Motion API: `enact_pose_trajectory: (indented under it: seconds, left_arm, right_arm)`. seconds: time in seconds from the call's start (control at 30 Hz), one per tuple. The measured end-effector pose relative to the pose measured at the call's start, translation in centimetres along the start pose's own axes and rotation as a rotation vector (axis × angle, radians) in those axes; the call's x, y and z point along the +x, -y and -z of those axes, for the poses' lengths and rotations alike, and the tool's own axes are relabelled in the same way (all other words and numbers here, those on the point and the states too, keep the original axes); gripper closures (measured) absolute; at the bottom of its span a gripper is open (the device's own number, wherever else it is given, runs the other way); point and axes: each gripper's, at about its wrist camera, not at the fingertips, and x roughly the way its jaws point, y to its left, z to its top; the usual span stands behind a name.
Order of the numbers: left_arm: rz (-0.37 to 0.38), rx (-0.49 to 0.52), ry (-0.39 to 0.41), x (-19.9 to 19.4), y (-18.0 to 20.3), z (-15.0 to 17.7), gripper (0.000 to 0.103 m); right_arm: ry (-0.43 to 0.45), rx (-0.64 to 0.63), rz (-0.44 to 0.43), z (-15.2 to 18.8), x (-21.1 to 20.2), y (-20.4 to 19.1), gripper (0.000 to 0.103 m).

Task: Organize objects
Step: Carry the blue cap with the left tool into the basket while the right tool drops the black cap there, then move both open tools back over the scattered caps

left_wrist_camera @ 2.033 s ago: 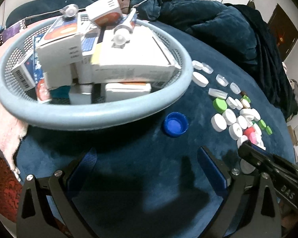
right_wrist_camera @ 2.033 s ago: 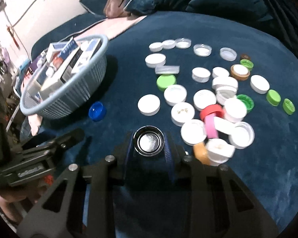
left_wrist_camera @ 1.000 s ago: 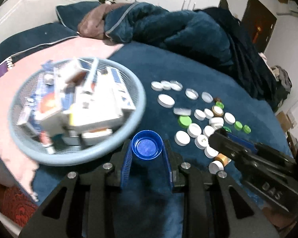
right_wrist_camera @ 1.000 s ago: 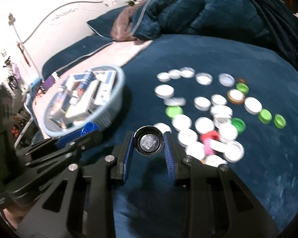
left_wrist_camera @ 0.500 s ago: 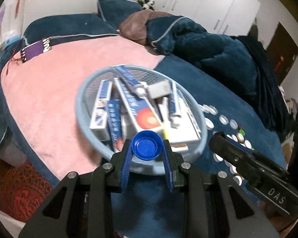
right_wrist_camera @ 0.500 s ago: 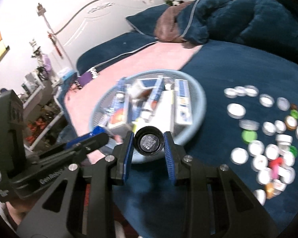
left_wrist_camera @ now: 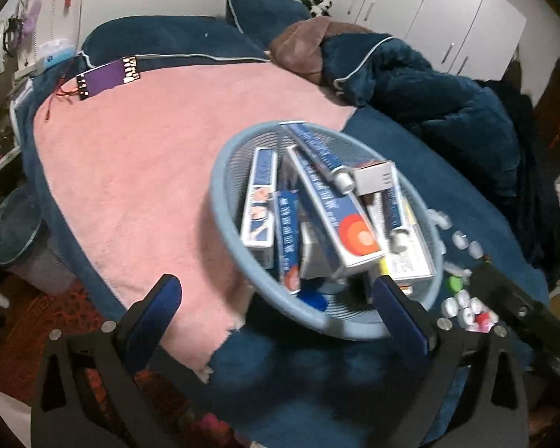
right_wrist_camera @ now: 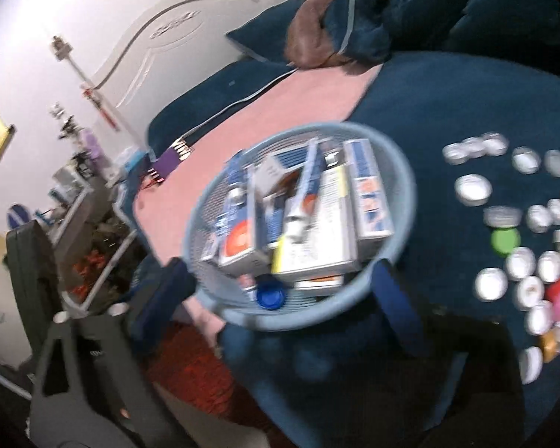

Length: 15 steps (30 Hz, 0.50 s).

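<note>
Blue fuzzy bedding (left_wrist_camera: 317, 373) lies right under both tools, with a pink blanket (left_wrist_camera: 149, 168) beside it.

Nearest, the left gripper (left_wrist_camera: 276, 321) has its blue fingers (left_wrist_camera: 153, 310) spread wide, and nothing is between them. They have just been opening. The right gripper (right_wrist_camera: 280, 298) is wide apart too, just opened, and holds nothing.

Just past the fingers sits the round blue basket (left_wrist_camera: 220, 201), full of long boxes (left_wrist_camera: 332, 201). A blue cap (right_wrist_camera: 269, 296) lies inside it at the near rim. I cannot find the dark cap in either view.

Farther to the right, many loose caps (right_wrist_camera: 519, 265) are scattered on the bedding.

What could go wrong: the boxes are piled high and tilted, so a dropped cap could bounce off and roll onto the bedding. A finger swinging back toward the caps could also bump the rim and tip the basket on the soft bed.

From the right wrist, the blue cap shows clearly and so do most loose caps. From the left wrist, that cap is only a blue blur (left_wrist_camera: 314, 299), but the pink blanket shows far better.
</note>
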Motion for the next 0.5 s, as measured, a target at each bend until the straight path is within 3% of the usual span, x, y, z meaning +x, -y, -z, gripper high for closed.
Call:
enact_pose_trajectory:
  seconds: [0.17,0.5]
  left_arm:
    - [-0.031,0.045,0.008,0.1,0.9,0.4,0.001]
    - [-0.042,0.105,0.006,-0.5,2.7,1.1,0.001]
  right_arm:
    - [-0.004,-0.054,0.178,0.0,-0.5,0.6,0.0]
    - [-0.033,-0.057,0.192,0.6,-1.0,1.2,0.0]
